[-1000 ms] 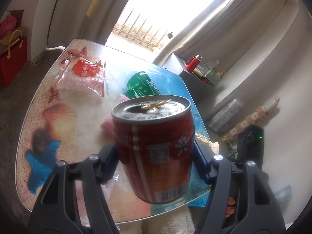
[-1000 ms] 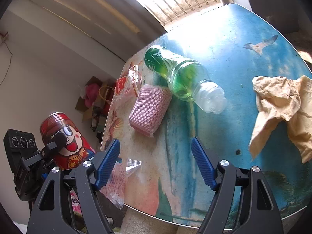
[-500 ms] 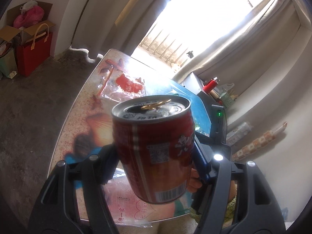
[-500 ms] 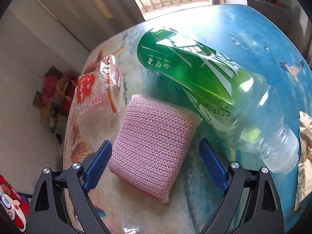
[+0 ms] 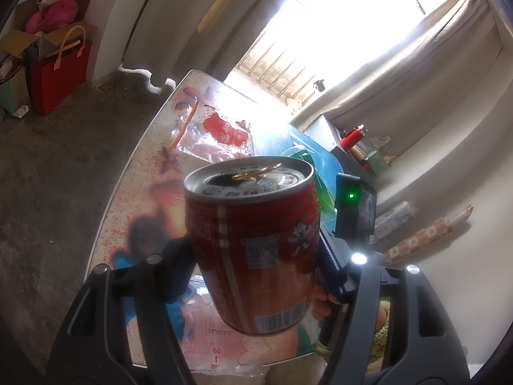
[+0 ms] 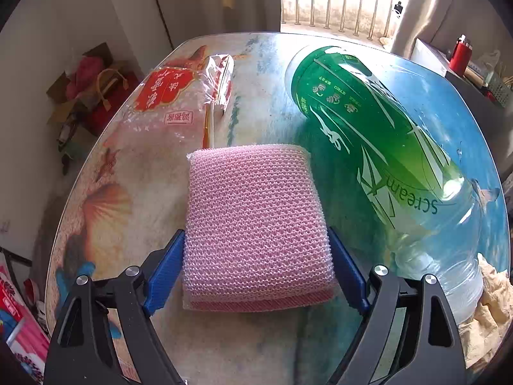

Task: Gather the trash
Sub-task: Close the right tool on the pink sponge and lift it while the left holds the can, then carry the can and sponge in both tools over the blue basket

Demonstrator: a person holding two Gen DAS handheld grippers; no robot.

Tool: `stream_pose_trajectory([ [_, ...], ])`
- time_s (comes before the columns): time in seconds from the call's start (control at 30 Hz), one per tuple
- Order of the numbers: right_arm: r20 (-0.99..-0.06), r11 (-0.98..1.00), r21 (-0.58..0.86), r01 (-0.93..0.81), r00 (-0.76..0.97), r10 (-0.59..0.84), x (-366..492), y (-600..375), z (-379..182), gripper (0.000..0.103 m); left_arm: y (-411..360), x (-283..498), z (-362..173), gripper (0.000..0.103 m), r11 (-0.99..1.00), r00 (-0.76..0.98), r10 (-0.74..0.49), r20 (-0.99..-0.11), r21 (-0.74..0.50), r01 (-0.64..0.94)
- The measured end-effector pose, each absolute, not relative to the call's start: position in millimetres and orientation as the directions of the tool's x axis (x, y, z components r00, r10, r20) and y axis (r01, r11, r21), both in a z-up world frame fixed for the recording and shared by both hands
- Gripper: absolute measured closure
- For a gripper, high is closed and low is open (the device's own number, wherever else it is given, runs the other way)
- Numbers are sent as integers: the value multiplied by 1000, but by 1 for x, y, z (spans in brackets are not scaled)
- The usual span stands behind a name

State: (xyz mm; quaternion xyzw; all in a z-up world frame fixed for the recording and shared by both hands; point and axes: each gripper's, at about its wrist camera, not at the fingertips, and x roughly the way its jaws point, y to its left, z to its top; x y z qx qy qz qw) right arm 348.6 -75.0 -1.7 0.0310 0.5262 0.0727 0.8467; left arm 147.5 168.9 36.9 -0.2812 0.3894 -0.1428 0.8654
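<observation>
**Red can clamped left, pink sponge between right pads**

Red drink can (image 5: 256, 243) is gripped by the left gripper (image 5: 255, 266), pads pressed on both sides, can upright with a slight tilt, pull tab open on top. It's held in the air above the near edge of the table (image 5: 134, 192).

Right gripper (image 6: 256, 276) is down at the table, blue fingers (image 6: 165, 272) spread either side of the pink mesh sponge (image 6: 253, 221). Pads sit just beside or touching the sponge's near corners; can't tell if they squeeze it. Sponge lies flat at mid-table.

Green plastic bottle (image 6: 378, 163) lies on its side just right of the sponge, base toward the far edge, neck toward the near right corner. Clear snack bag (image 6: 173, 99) with red label lies toward the far left corner. Crumpled tan paper (image 6: 490, 304) at the near right edge, touching the bottle neck.
</observation>
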Motion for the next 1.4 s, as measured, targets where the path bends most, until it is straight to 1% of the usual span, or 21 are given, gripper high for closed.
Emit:
stream_pose_trajectory([
  [0.13,-886,977,177,-117,412,210,334,-90,-2,20,167,150,34,40,803,651,-470,-596,-595,35],
  [0.23,-876,971,187,-149,421,233,327,-92,3,20,166,153,31,40,804,644,-472,-602,-594,34],
  [0.37,-867,972,160,-170,447,221,329,-89,10,15,163,154,29,40,805,639,-473,-607,-592,34],
  [0.53,-865,967,158,-199,445,233,337,-83,7,15,159,154,29,40,813,636,-469,-613,-581,39],
  [0.7,-866,967,105,-234,457,204,338,-68,2,15,154,154,29,40,822,633,-463,-621,-568,43],
  [0.77,-867,967,97,-234,457,197,336,-67,0,22,153,153,29,40,824,631,-462,-623,-565,45],
  [0.9,-861,968,108,-226,465,205,331,-69,0,23,152,152,29,40,826,631,-461,-624,-562,47],
  [1.0,-854,966,131,-222,470,223,327,-71,3,24,152,152,29,40,827,633,-459,-623,-560,48],
  [1.23,-811,946,242,-214,490,318,309,-87,24,24,151,152,29,40,828,633,-460,-622,-558,54],
  [1.4,-781,933,302,-194,511,359,292,-104,40,24,148,152,31,40,830,630,-465,-622,-554,66],
])
